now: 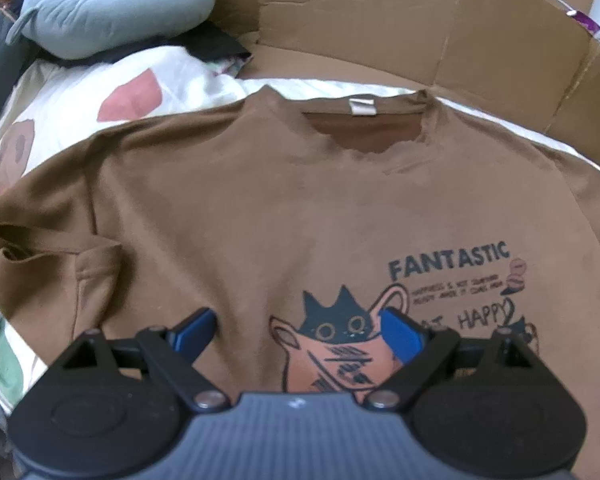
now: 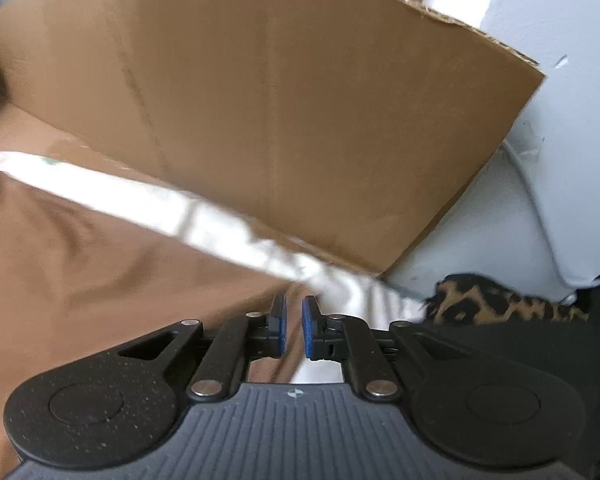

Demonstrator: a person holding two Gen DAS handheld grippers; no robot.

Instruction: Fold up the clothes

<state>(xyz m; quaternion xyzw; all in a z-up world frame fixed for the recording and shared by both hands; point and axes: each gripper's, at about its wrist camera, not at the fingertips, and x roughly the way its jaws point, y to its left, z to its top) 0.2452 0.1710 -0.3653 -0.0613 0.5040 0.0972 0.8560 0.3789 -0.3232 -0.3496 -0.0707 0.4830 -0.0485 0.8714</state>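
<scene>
Left wrist cam first: a brown tee (image 1: pixel 228 208) lies spread out front-side up on a white bedsheet (image 1: pixel 80 92) with big reddish blotches, collar (image 1: pixel 364 120) pointing away from the camera and a small white tag (image 1: pixel 362 107) showing inside the neck. The print (image 1: pixel 400 320) has a black cat peeking out of a pinkish cup plus "FANTASTIC" in dark letters, sitting right-of-center on the chest. The sleeve on the left of the view (image 1: pixel 48 264) is flopped in over the body, kinda bunched. The left gripper (image 1: pixel 300 330) hangs over the lower chest with its blue-padded fingers (image 1: pixel 196 326) spread wide apart, nothing between them, cat print framed right in the gap. Behind the shirt there's a cardboard wall (image 1: pixel 420 28) curving around the far side, and up in the top left corner a grey-blue pillow (image 1: pixel 112 12). Right wrist cam: pretty blurry. The right gripper (image 2: pixel 294 330) has its fingers (image 2: pixel 310 328) nearly together, just a slim gap left, and I don't see any cloth caught in there. It sits right at the tee's edge (image 2: pixel 80 248), brown fabric filling the left side of the view, a strip of white sheet (image 2: pixel 228 224) running diagonally past the tips. Same cardboard (image 2: pixel 280 112) stands up behind that, with a pale wall (image 2: pixel 560 120) to the right and some leopard-print fabric (image 2: pixel 500 306) lower right.
</scene>
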